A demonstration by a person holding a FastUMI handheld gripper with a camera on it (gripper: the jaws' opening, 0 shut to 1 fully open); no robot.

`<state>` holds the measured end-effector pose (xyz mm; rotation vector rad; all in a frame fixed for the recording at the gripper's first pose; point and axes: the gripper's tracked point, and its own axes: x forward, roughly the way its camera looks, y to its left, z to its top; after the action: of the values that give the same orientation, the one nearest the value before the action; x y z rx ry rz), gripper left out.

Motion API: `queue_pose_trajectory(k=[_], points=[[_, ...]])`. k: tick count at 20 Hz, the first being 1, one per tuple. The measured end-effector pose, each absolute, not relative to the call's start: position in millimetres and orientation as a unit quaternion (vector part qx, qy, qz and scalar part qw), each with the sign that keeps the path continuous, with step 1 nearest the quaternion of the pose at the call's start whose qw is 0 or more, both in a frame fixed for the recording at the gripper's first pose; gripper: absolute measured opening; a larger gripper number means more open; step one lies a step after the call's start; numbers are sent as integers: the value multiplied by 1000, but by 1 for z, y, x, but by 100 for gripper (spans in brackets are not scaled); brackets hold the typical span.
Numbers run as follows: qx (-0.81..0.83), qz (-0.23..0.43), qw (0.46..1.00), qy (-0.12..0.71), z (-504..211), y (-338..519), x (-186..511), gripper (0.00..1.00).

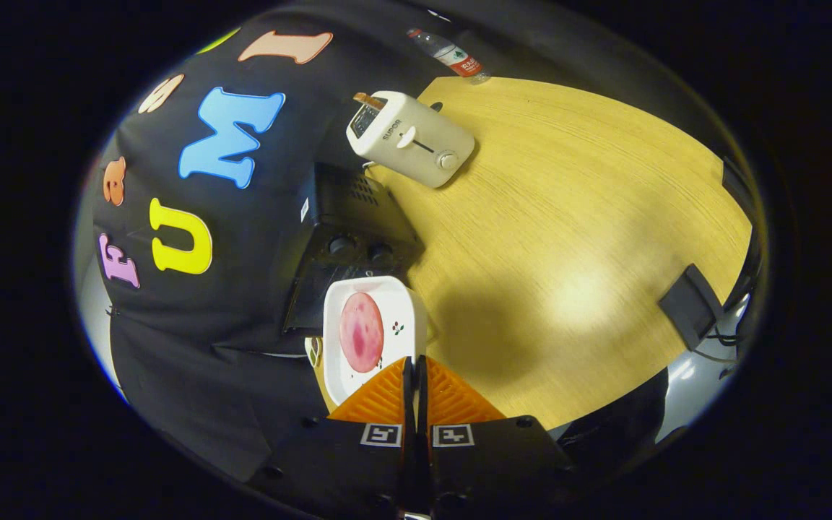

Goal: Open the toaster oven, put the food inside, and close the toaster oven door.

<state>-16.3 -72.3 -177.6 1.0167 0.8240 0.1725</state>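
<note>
A white square plate (pixel 358 375) carries a round pink slice of meat (pixel 362 332). My gripper (pixel 414 372) is shut on the plate's near rim, its orange fingers (pixel 380 397) pressed together with the rim between them. The plate hangs above the wooden table (pixel 575 238) and casts a shadow on it. Just beyond the plate stands the black toaster oven (pixel 351 217), its two knobs (pixel 358 248) facing me. The plate hides part of the oven's front, so I cannot tell how the door stands.
A white pop-up toaster (pixel 410 139) with a slice sticking out stands beyond the oven. Farther off, a water bottle (pixel 451 54) lies at the table's far edge. A black box (pixel 690 307) with cables sits at another edge.
</note>
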Motion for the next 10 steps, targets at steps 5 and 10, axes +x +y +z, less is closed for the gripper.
queue_pose_trajectory(k=[5,10], points=[[480,100,787,374,-151,-23,-13,2],[460,111,791,388,-155,21,8,2]])
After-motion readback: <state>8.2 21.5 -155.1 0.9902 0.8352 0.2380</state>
